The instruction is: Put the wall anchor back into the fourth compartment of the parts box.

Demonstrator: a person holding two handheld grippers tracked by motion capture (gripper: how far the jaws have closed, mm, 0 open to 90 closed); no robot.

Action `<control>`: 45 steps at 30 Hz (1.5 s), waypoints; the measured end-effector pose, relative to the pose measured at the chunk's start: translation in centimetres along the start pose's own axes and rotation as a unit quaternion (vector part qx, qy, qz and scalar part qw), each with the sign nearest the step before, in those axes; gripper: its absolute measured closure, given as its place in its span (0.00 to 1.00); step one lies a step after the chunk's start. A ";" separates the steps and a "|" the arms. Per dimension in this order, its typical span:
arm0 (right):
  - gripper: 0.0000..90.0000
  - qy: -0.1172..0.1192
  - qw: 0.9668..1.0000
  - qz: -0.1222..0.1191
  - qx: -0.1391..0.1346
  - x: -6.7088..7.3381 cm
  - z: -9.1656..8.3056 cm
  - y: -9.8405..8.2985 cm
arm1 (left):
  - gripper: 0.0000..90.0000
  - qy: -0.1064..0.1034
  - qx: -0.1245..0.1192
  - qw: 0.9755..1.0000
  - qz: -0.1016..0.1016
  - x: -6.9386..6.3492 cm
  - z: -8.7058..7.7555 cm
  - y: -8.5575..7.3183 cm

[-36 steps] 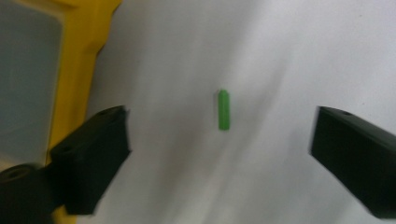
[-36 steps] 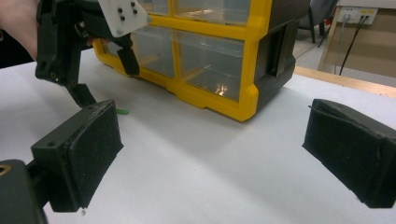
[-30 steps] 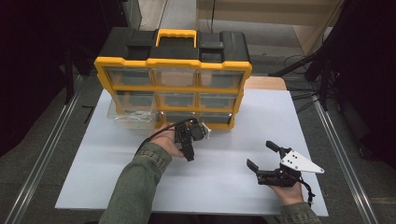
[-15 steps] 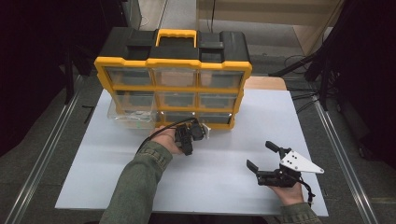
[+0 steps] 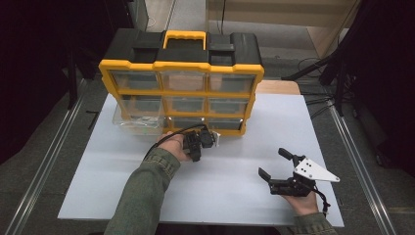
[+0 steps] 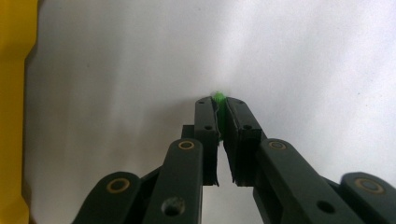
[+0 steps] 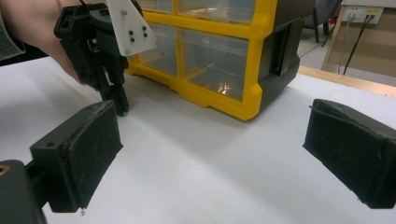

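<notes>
My left gripper (image 6: 219,103) points down at the white table (image 5: 235,196), just in front of the yellow and black drawer organizer (image 5: 181,81). Its jaws have just been closing and now pinch a small green piece (image 6: 218,97) at their tips, right at the table surface. In the high view the left gripper (image 5: 195,155) sits in the person's hand near the organizer's bottom row. My right gripper (image 5: 272,162) rests low over the table's right front, open, with nothing between its pads (image 7: 93,140).
A clear drawer (image 5: 139,122) stands pulled out at the organizer's lower left, with small items inside. The organizer (image 7: 210,56) has several clear drawers and a yellow handle on top. Metal rails run along both table sides.
The left gripper's jaws have come together on the small green piece. Both hands have stayed where they were.
</notes>
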State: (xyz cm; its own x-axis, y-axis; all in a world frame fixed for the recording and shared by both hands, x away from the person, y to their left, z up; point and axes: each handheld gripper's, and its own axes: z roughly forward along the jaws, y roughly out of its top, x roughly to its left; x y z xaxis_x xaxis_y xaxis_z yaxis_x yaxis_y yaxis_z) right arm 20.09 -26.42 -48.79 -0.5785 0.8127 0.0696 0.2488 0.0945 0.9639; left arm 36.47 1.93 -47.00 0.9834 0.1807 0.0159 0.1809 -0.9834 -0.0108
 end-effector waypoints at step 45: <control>0.04 -0.017 1.000 0.017 -0.014 -0.6 -0.7 0.1 | 0.94 0.047 -0.023 0.999 0.016 -2.7 -14.3 -3.5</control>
State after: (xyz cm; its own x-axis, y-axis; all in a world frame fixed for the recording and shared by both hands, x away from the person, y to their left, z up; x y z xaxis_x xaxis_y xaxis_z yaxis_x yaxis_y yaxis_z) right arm 19.88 -27.31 -48.56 -0.5434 0.8341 0.0945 0.2456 0.0503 0.9681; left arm 32.95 4.71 -32.68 0.9829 0.1483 0.1095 0.1455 -0.9888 0.0332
